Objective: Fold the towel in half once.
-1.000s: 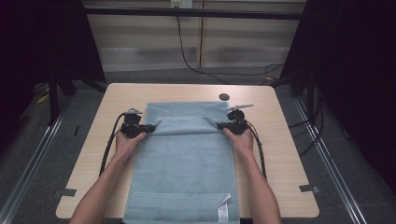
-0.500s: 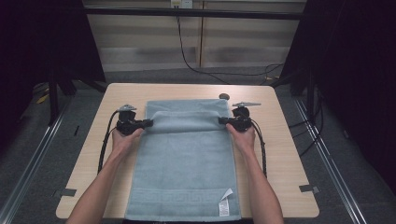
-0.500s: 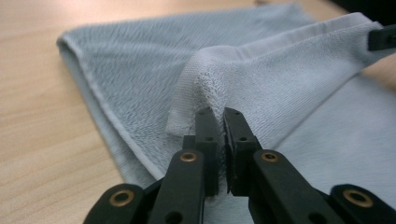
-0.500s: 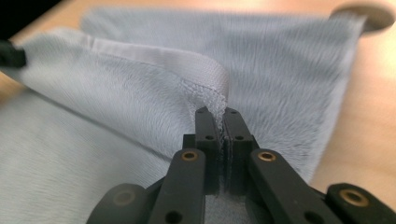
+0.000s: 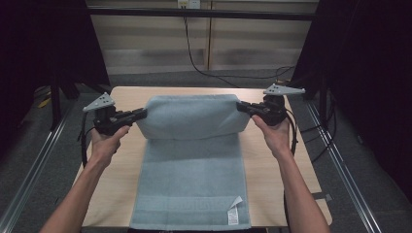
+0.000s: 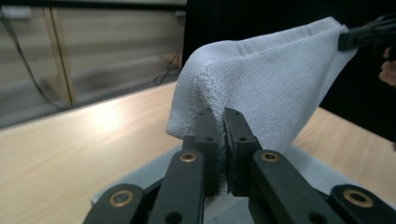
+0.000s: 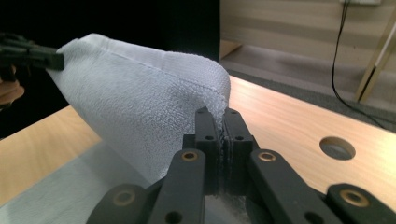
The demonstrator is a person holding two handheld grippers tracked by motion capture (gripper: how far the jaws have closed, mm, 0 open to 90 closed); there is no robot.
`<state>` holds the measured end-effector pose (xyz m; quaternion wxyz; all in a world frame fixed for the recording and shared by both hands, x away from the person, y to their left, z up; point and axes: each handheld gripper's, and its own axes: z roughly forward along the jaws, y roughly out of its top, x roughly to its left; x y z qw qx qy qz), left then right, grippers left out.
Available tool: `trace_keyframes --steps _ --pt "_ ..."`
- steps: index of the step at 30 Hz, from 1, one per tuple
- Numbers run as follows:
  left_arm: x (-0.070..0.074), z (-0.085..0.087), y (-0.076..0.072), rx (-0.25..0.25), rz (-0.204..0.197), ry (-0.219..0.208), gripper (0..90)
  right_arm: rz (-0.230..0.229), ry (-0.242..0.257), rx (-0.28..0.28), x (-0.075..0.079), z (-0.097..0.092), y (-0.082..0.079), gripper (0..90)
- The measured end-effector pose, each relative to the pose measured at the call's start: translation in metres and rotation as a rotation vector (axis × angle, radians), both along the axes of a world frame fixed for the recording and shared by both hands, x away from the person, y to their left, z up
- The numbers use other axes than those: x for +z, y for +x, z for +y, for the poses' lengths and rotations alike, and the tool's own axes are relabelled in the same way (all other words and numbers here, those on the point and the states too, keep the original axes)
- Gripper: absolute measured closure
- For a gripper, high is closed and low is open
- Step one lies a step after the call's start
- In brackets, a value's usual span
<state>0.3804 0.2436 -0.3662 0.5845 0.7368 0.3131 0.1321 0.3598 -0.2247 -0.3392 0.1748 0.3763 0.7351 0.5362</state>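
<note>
left gripper (image 5: pixel 141 114) + right gripper (image 5: pixel 241 107): each pinching a far corner | pale blue terry towel (image 5: pixel 190 160): edge held raised (taut for folding) | wooden table (image 5: pixel 124 160): near half flat

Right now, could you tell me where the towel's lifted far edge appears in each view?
High view: towel's lifted edge, centre, stretched between both grippers.
Left gripper view: upper right, above the jaws.
Right gripper view: upper left.
Shared landmark: the wooden table.

Pale blue towel (image 5: pixel 192 170) is lying flat toward 6 o'clock; its 12 o'clock edge is hanging raised, folded over.
</note>
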Motion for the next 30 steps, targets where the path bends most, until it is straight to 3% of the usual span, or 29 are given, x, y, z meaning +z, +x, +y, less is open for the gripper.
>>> trace_keyframes --steps 2,3,7,8,10,13,16,17,18,20,22,28,30 --pt "0.01 0.004 -0.011 -0.01 -0.03 -0.024 85.8 -0.009 -0.006 0.008 0.004 0.0 -0.006 87.6" --pt "0.018 0.008 -0.022 -0.028 -0.043 -0.044 85.9 -0.029 -0.003 0.028 0.012 -0.001 -0.018 87.6" --pt "0.019 0.011 -0.043 -0.05 -0.032 -0.062 85.8 -0.046 -0.01 0.051 0.018 -0.001 -0.037 87.6" --pt "0.016 0.012 -0.051 -0.06 -0.029 -0.051 85.8 -0.046 -0.026 0.07 0.016 0.0 -0.052 87.6" --pt "0.006 0.014 -0.065 -0.07 -0.027 -0.013 85.7 -0.042 -0.036 0.08 0.013 0.001 -0.059 87.6" --pt "-0.024 0.017 -0.085 -0.096 -0.009 0.011 85.4 -0.014 -0.049 0.104 -0.007 0.003 -0.076 87.5" --pt "-0.056 0.017 -0.099 -0.112 0.06 0.028 85.4 0.056 -0.061 0.132 -0.041 0.005 -0.09 87.4" --pt "-0.073 0.015 -0.104 -0.11 0.104 0.045 85.4 0.096 -0.079 0.145 -0.061 0.007 -0.102 87.3" --pt "-0.073 0.015 -0.104 -0.11 0.104 0.045 85.4 0.096 -0.079 0.145 -0.061 0.007 -0.102 87.3" --pt "-0.086 0.013 -0.109 -0.139 0.132 0.08 85.3 0.126 -0.075 0.155 -0.076 0.008 -0.113 87.1" --pt "-0.095 0.013 -0.116 -0.145 0.149 0.092 84.8 0.16 -0.102 0.162 -0.094 0.009 -0.129 86.3" --pt "-0.113 0.015 -0.141 -0.199 0.197 0.132 83.0 0.223 -0.108 0.194 -0.119 0.008 -0.153 84.5" --pt "-0.117 0.014 -0.148 -0.216 0.204 0.171 81.4 0.239 -0.126 0.205 -0.126 0.008 -0.164 82.3"
